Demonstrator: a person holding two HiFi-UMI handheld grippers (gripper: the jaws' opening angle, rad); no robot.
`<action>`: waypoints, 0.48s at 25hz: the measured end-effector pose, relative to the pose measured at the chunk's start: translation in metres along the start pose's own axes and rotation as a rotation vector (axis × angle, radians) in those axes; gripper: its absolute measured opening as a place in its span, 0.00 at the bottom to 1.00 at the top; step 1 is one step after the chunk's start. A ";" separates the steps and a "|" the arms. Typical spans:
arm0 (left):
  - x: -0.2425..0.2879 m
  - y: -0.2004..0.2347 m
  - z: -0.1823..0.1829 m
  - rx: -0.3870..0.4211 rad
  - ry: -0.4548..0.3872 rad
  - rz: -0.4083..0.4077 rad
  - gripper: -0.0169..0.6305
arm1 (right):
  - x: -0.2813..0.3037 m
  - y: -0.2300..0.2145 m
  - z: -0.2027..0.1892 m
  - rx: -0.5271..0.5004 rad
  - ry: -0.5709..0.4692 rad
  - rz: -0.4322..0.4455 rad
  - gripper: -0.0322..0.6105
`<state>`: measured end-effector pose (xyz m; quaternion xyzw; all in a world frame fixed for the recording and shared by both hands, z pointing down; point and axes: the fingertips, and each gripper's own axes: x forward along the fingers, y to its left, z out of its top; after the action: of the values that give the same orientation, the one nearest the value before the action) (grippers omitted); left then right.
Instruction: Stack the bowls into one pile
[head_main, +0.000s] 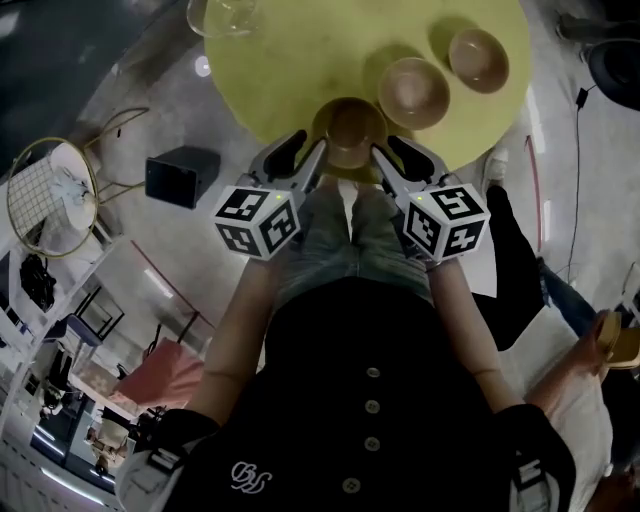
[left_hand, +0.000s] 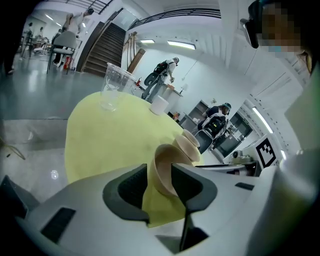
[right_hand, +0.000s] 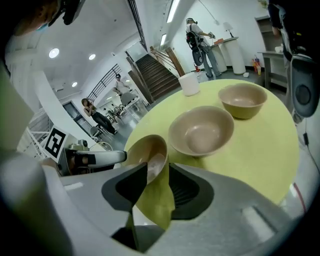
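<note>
Three tan bowls stand apart on a round yellow table (head_main: 260, 80). The nearest bowl (head_main: 350, 128) sits at the table's near edge, the middle bowl (head_main: 413, 92) and far bowl (head_main: 478, 58) lie to its right. My left gripper (head_main: 318, 160) is at the near bowl's left rim, my right gripper (head_main: 383, 158) at its right rim. In the left gripper view that bowl's wall (left_hand: 162, 170) stands between the open jaws of the left gripper (left_hand: 159, 172), not pinched. In the right gripper view the rim (right_hand: 145, 150) lies between the right gripper's (right_hand: 157, 167) parted jaws, with a gap showing.
A clear plastic cup (head_main: 222, 15) stands at the table's far left, a white cup (right_hand: 189, 84) at its far side. On the floor to the left are a black box (head_main: 182, 176) and a wire basket (head_main: 50, 195). Another person (head_main: 560, 300) stands close on the right.
</note>
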<state>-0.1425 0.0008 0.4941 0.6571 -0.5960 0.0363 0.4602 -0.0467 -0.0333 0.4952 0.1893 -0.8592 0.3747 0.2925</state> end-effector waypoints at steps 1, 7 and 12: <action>0.001 0.001 -0.001 -0.002 0.003 -0.001 0.24 | 0.001 0.000 -0.001 0.009 0.001 0.005 0.25; 0.007 0.003 -0.002 -0.009 0.007 0.016 0.24 | 0.008 0.002 -0.005 0.032 0.012 0.029 0.25; 0.012 -0.001 -0.003 -0.026 0.028 -0.010 0.24 | 0.011 0.006 -0.003 0.039 0.011 0.032 0.25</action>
<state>-0.1368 -0.0060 0.5024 0.6535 -0.5867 0.0354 0.4769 -0.0575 -0.0280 0.5006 0.1789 -0.8531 0.3969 0.2875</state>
